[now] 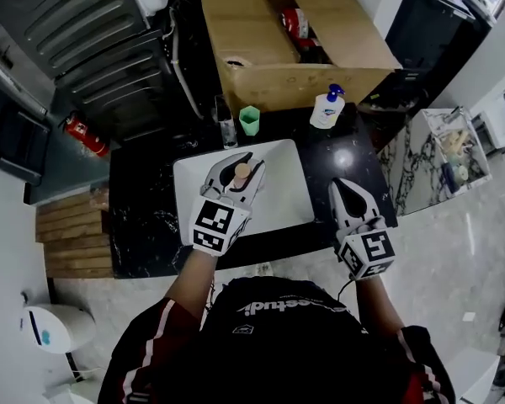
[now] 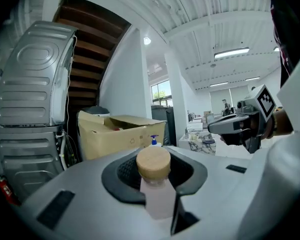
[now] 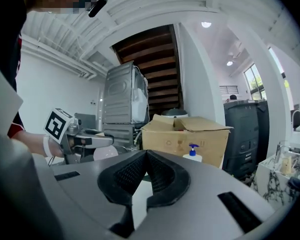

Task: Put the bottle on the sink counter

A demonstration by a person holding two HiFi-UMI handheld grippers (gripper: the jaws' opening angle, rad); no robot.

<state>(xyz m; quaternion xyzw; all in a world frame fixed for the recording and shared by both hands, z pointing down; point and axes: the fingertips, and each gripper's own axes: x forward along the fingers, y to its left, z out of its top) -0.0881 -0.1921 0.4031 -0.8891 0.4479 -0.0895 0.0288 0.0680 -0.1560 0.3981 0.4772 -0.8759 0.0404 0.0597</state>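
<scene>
A small pale bottle point(image 1: 242, 173) with a round wooden cap sits between the jaws of my left gripper point(image 1: 238, 167), which is shut on it. In the left gripper view the bottle point(image 2: 158, 199) stands upright between the dark pads, cap on top, held by my left gripper point(image 2: 155, 184). It hangs over the white sink basin point(image 1: 282, 196) set in the black marble counter point(image 1: 143, 217). My right gripper point(image 1: 343, 185) hovers over the counter to the right of the basin. In its own view my right gripper point(image 3: 146, 156) has its tips touching, with nothing held.
At the counter's back edge stand a white pump bottle point(image 1: 326, 108), a green cup point(image 1: 249, 119) and a clear glass bottle point(image 1: 227, 130). Behind them is an open cardboard box point(image 1: 269, 49). A grey appliance point(image 1: 93, 40) and a fire extinguisher point(image 1: 86, 135) are at the left.
</scene>
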